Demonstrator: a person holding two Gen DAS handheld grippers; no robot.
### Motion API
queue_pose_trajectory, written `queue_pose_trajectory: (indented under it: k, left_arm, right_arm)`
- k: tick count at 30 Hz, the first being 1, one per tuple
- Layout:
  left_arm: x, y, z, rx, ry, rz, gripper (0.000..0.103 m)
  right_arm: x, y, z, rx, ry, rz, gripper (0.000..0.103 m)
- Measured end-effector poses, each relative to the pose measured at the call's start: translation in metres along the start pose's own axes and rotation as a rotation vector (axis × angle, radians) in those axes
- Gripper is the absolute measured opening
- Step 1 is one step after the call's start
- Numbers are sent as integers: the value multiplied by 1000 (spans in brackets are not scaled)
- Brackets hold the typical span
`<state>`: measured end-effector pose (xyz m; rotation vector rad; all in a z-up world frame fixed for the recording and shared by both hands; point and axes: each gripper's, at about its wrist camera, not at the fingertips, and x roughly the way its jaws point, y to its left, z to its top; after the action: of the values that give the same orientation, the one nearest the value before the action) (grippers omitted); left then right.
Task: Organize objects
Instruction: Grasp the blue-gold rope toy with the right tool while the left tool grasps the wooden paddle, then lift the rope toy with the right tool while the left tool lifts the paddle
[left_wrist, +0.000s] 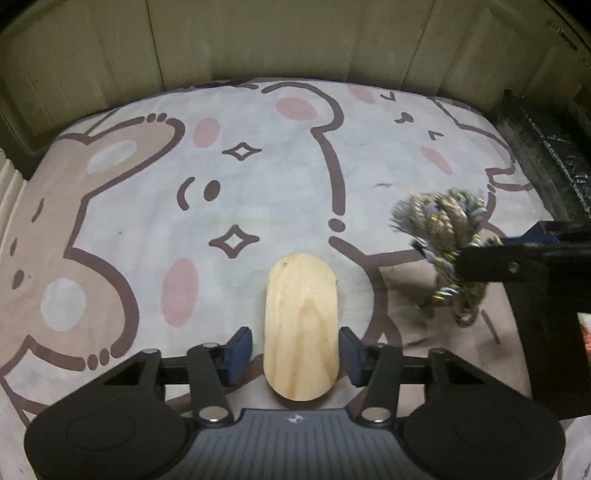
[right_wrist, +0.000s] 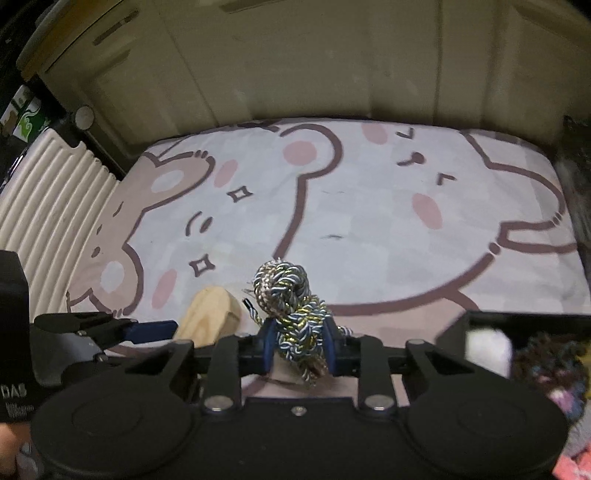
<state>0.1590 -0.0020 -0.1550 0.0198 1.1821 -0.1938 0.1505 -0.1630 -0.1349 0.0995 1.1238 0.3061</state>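
Observation:
An oval wooden block (left_wrist: 301, 328) lies between the blue pads of my left gripper (left_wrist: 295, 350). The right pad touches its side and the left pad stands a little off it, so the grip is unclear. It rests on or just above the cartoon-bear mat (left_wrist: 258, 184). My right gripper (right_wrist: 300, 345) is shut on a knotted rope of gold, blue and white strands (right_wrist: 286, 295) and holds it above the mat. In the left wrist view the rope (left_wrist: 439, 229) and right gripper (left_wrist: 517, 266) are at the right. The block (right_wrist: 210, 317) and left gripper (right_wrist: 147, 330) show at the left of the right wrist view.
The mat (right_wrist: 369, 221) covers a table backed by pale wooden panels (left_wrist: 295, 37). A ribbed white radiator-like surface (right_wrist: 48, 206) runs along the left. A dark bin or frame (left_wrist: 546, 147) stands at the right edge. Blurred colourful items (right_wrist: 546, 373) lie at the lower right.

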Motion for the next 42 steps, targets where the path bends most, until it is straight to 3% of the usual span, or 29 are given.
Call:
queue_pose_trajectory:
  k: [1,6,10,12,14,16,20,21,25,28,35,42]
  left_arm:
    - [-1,0,0,0,2,-9,44]
    - [-6,1,-4,23,37,4,44]
    - [-13,10,-9,15,57,18,44]
    - [-16,16,-11,12,58,36,44]
    - [-17,23,-13,-9,61,36,44]
    - [-16,29,-14,-28,63,32,44]
    - [-15,30,-13,-34,60,28,44]
    - [-14,29,-13,-33,60,31,44]
    - [-12,26,-11,-18,56,42,45]
    - [-11,27,-11,-22,52,43,45]
    - [-8,26,-10,-20,44,45,45]
    - [-2,23,-8,0,36,61,45]
  right_arm:
    - [-2,-2,-2,6,9,-9,27]
    - [-4,-10,-9,75,69,-3,25]
    - [5,-3,-11,70,93,5,8]
    - [11,5,-11,43,100,14,9]
    - [17,14,-12,-10,100,9,15]
    - [20,19,-12,-57,87,8,29]
    - [17,21,-11,-121,69,21,39]
    - [16,19,-11,-134,62,13,45]
    - [12,6,-12,-123,49,32,65]
    - [13,3,-15,-145,41,41,72]
    - [26,20,-28,-351,19,-57,72]
    - [43,26,-35,-455,14,-168,59]
